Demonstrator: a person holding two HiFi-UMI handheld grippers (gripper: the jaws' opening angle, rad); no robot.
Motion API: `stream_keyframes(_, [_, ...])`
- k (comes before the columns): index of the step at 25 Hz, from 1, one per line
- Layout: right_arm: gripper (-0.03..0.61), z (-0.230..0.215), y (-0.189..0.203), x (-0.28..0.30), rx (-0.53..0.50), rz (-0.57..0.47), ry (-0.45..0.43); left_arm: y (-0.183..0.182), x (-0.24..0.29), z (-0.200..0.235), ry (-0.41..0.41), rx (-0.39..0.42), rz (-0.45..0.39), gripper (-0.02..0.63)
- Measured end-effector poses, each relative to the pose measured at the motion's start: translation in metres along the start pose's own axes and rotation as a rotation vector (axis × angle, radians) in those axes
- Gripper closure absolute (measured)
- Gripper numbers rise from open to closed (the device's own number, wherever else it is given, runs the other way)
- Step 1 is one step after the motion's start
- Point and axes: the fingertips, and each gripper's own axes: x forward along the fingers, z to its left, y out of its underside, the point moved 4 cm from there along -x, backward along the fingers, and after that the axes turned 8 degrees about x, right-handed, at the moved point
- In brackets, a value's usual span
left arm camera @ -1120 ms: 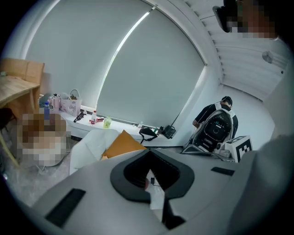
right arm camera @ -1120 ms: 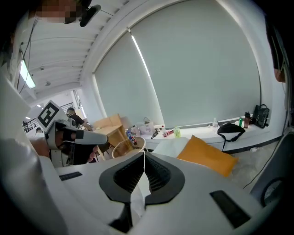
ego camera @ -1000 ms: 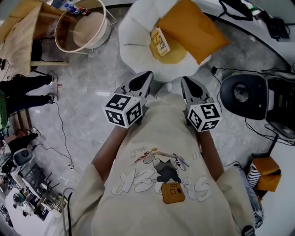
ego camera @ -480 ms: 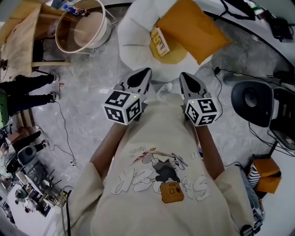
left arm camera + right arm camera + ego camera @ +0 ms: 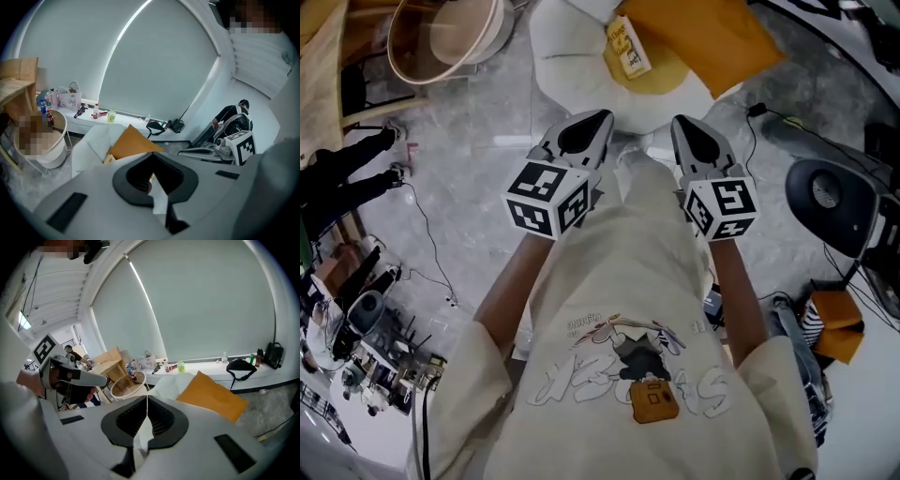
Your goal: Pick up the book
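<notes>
The book point(image 5: 626, 47), small with a yellow cover, lies on a white armchair point(image 5: 567, 66) beside an orange cushion point(image 5: 698, 33). In the left gripper view the book point(image 5: 108, 159) peeks out under the cushion point(image 5: 131, 143). My left gripper point(image 5: 602, 120) and right gripper point(image 5: 679, 124) are held side by side in front of the person's chest. Both point at the armchair's near edge, well short of the book. Each is shut with nothing in it. The right gripper's point(image 5: 146, 399) pads meet in a thin seam, and the left gripper point(image 5: 152, 185) looks closed the same way.
A round pale tub point(image 5: 441, 37) stands on a wooden stand at the upper left. A black office chair point(image 5: 834, 192) and floor cables point(image 5: 769, 117) lie to the right. A person's dark legs point(image 5: 347, 173) are at the left, with cluttered gear point(image 5: 356, 366) below.
Both grippers have moved forward together towards the armchair, still side by side and shut. The armchair and tub have slid towards the top of the head view.
</notes>
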Motion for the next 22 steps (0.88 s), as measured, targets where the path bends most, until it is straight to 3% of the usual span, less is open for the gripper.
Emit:
stream_keyframes(12, [0.555,-0.011,0.035,0.092,0.027,0.138,0.051,0.052,0.055,0.073,0.074,-0.089,0.088,0.607])
stream_keyframes(22, [0.555,-0.037,0.054,0.157,0.009,0.198,0.081,0.075,0.107,0.116,0.120,-0.066,0.125,0.607])
